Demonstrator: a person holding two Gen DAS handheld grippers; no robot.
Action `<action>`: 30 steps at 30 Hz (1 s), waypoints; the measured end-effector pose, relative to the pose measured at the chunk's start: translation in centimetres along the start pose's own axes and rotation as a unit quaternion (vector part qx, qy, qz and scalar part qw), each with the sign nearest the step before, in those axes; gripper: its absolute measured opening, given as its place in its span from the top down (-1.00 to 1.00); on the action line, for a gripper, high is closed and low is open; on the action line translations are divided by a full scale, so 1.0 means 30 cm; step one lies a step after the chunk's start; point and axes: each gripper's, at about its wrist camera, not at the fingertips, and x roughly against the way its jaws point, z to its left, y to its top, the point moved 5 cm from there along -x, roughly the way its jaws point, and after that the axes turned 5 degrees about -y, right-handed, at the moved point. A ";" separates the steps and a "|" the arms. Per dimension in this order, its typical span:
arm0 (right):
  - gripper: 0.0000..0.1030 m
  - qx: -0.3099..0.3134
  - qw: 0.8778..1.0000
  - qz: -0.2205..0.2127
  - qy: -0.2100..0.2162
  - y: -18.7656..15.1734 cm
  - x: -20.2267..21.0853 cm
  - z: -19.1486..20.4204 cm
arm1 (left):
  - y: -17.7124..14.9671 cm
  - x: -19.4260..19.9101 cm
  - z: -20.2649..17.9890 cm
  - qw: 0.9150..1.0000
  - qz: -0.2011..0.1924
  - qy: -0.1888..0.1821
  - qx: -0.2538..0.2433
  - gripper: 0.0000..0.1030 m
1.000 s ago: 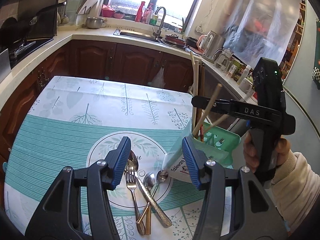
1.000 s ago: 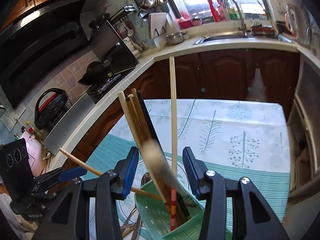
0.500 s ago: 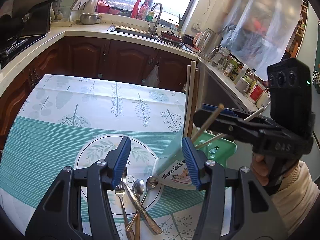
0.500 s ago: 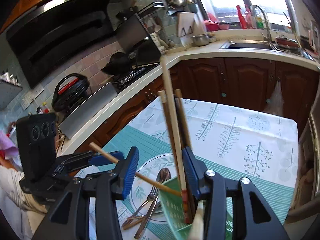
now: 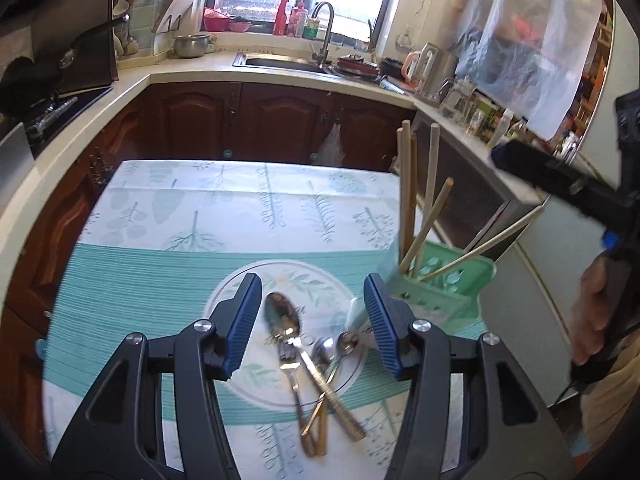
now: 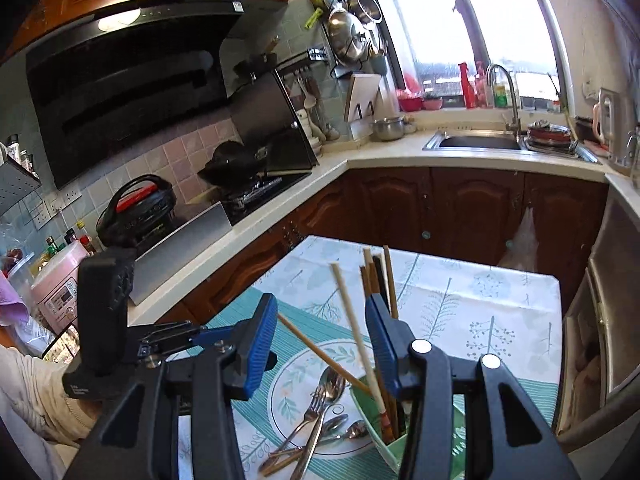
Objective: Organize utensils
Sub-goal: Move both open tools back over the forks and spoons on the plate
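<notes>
A pile of metal spoons, a fork and a knife (image 5: 312, 356) lies on the round print of the tablecloth, also in the right wrist view (image 6: 320, 420). A green utensil caddy (image 5: 444, 284) at the table's right edge holds several chopsticks (image 5: 412, 200); it shows in the right wrist view (image 6: 384, 444) with the chopsticks (image 6: 376, 288) upright. My left gripper (image 5: 310, 322) is open and empty, above the cutlery pile. My right gripper (image 6: 322, 344) is open and empty, raised above the caddy; its body (image 5: 560, 180) shows at the right.
The table with the teal and white cloth (image 5: 168, 248) stands in a kitchen corner. Wooden cabinets (image 5: 280, 120), a sink (image 5: 280, 62) and a stove (image 6: 256, 196) run behind it. A steel appliance (image 6: 616, 280) stands close to the table's right side.
My right gripper has risen and drawn back from the chopsticks, which now stand free in the caddy. My left gripper has shifted so that the cutlery pile sits between its fingers.
</notes>
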 end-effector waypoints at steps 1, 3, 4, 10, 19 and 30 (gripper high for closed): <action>0.11 0.002 1.000 -0.007 -0.002 0.006 0.020 0.018 | -0.009 0.014 0.008 1.000 0.007 0.010 -0.006 0.03; 0.11 0.005 1.000 -0.014 -0.006 0.012 0.054 0.053 | -0.030 0.040 0.024 0.999 0.019 0.024 -0.012 0.03; 0.11 0.006 1.000 -0.016 -0.007 0.014 0.066 0.068 | -0.042 0.050 0.033 0.999 0.025 0.029 -0.014 0.03; 0.11 0.002 1.000 0.007 0.007 -0.051 0.098 0.173 | -0.129 0.100 0.090 0.996 0.061 0.059 -0.015 0.03; 0.16 -0.017 0.993 0.116 -0.020 -0.269 -0.076 0.198 | -0.231 0.015 0.156 0.989 0.121 0.079 0.012 0.03; 0.62 0.012 0.968 0.237 -0.076 -0.485 -0.347 0.166 | -0.386 -0.185 0.220 0.977 0.193 0.077 0.042 0.05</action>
